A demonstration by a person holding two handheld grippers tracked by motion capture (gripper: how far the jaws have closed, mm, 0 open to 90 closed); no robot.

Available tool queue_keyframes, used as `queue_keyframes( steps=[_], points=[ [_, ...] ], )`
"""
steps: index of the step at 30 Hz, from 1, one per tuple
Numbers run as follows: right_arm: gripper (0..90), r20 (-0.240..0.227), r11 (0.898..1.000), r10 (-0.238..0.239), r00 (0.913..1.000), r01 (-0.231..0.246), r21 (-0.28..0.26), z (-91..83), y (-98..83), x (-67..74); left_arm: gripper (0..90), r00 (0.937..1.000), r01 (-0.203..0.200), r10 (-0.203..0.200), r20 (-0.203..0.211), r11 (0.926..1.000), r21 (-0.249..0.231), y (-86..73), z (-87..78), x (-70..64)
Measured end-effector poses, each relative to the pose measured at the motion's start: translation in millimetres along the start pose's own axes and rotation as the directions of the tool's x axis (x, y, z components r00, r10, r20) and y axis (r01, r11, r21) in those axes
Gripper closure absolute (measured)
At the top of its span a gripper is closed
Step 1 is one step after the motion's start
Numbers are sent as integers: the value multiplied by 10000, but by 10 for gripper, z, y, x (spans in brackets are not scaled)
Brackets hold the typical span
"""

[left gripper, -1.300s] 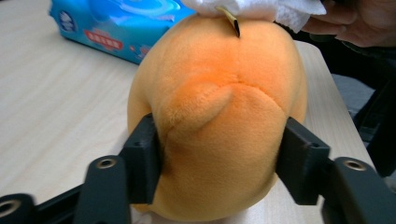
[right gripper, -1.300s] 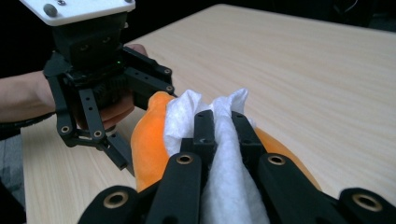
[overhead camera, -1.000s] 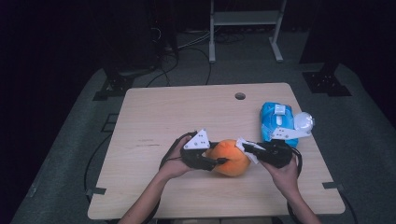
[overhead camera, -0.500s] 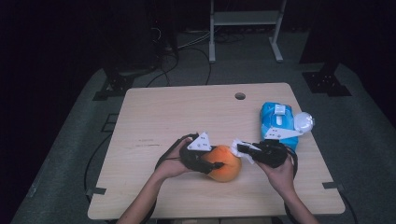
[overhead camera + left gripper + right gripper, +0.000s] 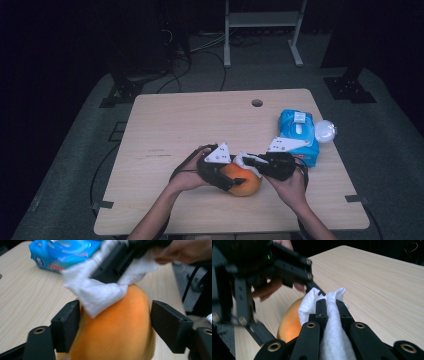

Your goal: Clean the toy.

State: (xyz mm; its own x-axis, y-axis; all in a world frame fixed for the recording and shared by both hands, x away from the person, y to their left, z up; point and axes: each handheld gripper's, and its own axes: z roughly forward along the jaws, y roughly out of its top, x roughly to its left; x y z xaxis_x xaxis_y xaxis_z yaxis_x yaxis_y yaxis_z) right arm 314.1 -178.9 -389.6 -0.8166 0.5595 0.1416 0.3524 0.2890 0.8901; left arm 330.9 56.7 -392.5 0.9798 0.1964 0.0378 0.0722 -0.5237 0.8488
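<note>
At the near edge of a pale wooden tabletop (image 5: 165,130), a person is wiping an orange fruit (image 5: 243,181) with a white tissue (image 5: 244,161), working a hand-held gripper in each hand. The right hand-held gripper (image 5: 331,305) is clenching the tissue tight between its closed jaws, the paper bunching up around the black pads and draping onto the top of the fruit. The left hand-held gripper (image 5: 115,320) is straddling the fruit from the person's left, and its jaws have just been opening: the fruit is sitting between them, the near pad lying close against the skin while the far pad is standing clear of it, so the hold appears to be released rather than pressing.

The fruit is lying directly ahead of the left jaws and just below and in front of the right ones, its rounded bulk showing no clear long axis from above. The tissue-bearing right hand is the one placed to make the next stroke across the peel, and the fruit could roll now that the left jaws are slack.

Behind the hands, near the right edge, a blue pack of wipes (image 5: 298,131) is lying flat beside a small round white object (image 5: 325,131). The pack's printing is too blurred to read.
</note>
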Motion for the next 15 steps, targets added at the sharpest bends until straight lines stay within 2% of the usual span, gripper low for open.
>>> queue_keyframes(
  steps=[3,4,7,9,13,15],
  points=[
    [825,99,10000,-11,9999,11,42,-67,-37,-24,200,9999,103,-102,81,9998,-170,-54,-78,62],
    [824,179,10000,-18,9998,18,27,-101,-53,-40,196,9996,260,-257,118,9993,-275,-88,-98,95],
    [824,173,9995,295,9994,-293,-105,-204,-123,-113,191,9947,916,-877,537,9930,-746,-220,-92,201],
    [824,152,9986,504,9986,-501,-169,-254,-167,-150,191,9909,1079,-1009,894,9912,-766,-315,-11,248],
    [824,121,9980,590,9982,-587,-227,-287,-201,-181,156,9827,1215,-1051,1528,9873,-1021,-394,111,258],
    [824,62,9974,677,9977,-675,-270,-282,-206,-202,132,9810,1128,-936,1700,9879,-1067,-414,172,245]
  ],
)
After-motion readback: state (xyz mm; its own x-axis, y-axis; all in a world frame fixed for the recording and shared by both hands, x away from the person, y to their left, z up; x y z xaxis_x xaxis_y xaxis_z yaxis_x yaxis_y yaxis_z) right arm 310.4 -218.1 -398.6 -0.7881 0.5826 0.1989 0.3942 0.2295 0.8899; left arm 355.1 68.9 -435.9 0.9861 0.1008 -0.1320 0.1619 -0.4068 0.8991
